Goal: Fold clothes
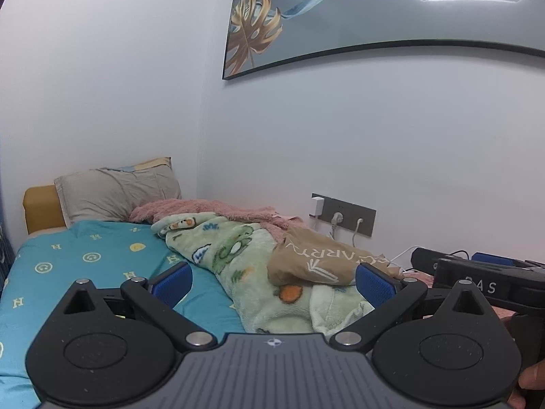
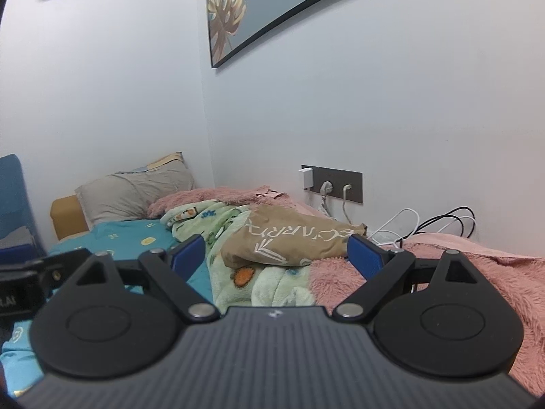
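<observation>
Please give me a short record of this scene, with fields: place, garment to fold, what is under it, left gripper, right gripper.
place: bed with teal sheet
garment to fold: brown garment with white letters, bunched, not folded
under it: green blanket and pink blanket
left gripper: open, holds nothing, short of the garment
right gripper: open, holds nothing, short of the garment

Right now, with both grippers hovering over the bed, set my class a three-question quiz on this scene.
1. True or false: the left gripper is shut on cloth.
2. What does the crumpled tan garment with white lettering rest on?
3. How many plugs sit in the grey wall socket panel: A one, B three, C five?

Key: 1 false, both it and the right gripper are open and empty; 2 the green cartoon-print fleece blanket; 3 B.
</observation>
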The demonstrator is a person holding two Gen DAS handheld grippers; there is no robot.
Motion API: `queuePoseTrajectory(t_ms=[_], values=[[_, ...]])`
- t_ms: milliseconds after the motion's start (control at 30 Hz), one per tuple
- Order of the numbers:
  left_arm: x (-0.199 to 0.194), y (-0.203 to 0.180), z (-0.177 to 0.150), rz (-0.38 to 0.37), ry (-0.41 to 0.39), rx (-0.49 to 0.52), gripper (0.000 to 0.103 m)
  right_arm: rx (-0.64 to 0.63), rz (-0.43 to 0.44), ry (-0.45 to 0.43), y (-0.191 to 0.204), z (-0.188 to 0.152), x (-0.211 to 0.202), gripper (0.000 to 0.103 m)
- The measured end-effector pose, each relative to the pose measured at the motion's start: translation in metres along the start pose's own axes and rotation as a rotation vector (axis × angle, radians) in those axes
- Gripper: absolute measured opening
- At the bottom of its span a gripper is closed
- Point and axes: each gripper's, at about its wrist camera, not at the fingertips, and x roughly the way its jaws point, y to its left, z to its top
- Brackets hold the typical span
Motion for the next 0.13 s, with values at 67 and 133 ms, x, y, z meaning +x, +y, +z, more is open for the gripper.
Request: queuePoseTrajectory(t_ms=[67,133], values=[[-0.0007,-0.0003,-0.0009,0.007,0.0,0.004,0.103,0.0,-0.009,0.0,-0.0001,0.0005,-0.0021,0.092],[-0.0012,0.0,-0.0009,0.01,0.001,0.006,0.103,-0.003,-0.016,-0.002,-0.0001,0.0006,-0.0044,0.092]])
